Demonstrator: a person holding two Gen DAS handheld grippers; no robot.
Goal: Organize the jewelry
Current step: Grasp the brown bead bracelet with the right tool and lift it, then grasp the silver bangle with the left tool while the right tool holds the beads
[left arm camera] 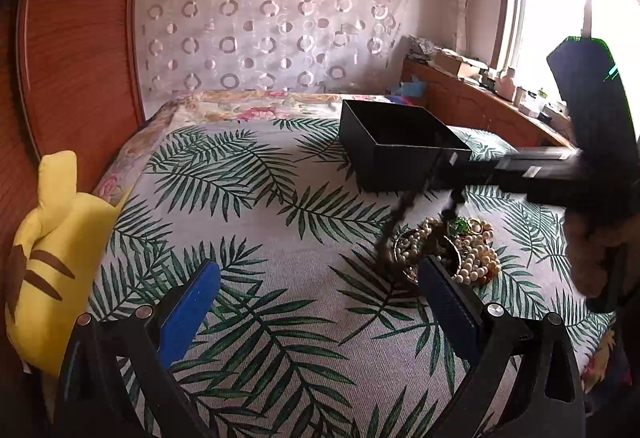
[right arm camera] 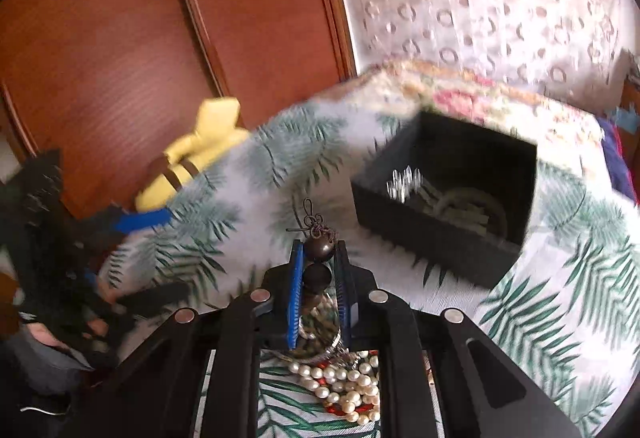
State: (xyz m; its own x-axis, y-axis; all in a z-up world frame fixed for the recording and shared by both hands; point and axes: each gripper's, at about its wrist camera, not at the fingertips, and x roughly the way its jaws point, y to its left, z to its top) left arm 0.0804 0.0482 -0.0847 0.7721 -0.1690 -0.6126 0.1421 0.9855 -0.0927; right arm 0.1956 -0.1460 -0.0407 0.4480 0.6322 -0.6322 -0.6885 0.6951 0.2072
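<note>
A pile of pearl strands and mixed jewelry point(left arm camera: 460, 250) lies on the palm-leaf bedspread, also under the right gripper point(right arm camera: 348, 390). A black open box point(left arm camera: 400, 141) sits behind it; in the right wrist view point(right arm camera: 444, 189) it holds green bangles and a clear clip. My right gripper point(right arm camera: 319, 250) is shut on a dark wooden bead bracelet point(right arm camera: 318, 262), lifted above the pile; its strands hang blurred in the left wrist view point(left arm camera: 400, 222). My left gripper point(left arm camera: 320, 278) is open and empty, low over the bed, left of the pile.
A yellow plush toy point(left arm camera: 52, 258) lies at the bed's left edge against the wooden wardrobe point(left arm camera: 72, 37). A wooden counter with clutter point(left arm camera: 480, 89) stands by the window at right. A patterned curtain hangs behind the bed.
</note>
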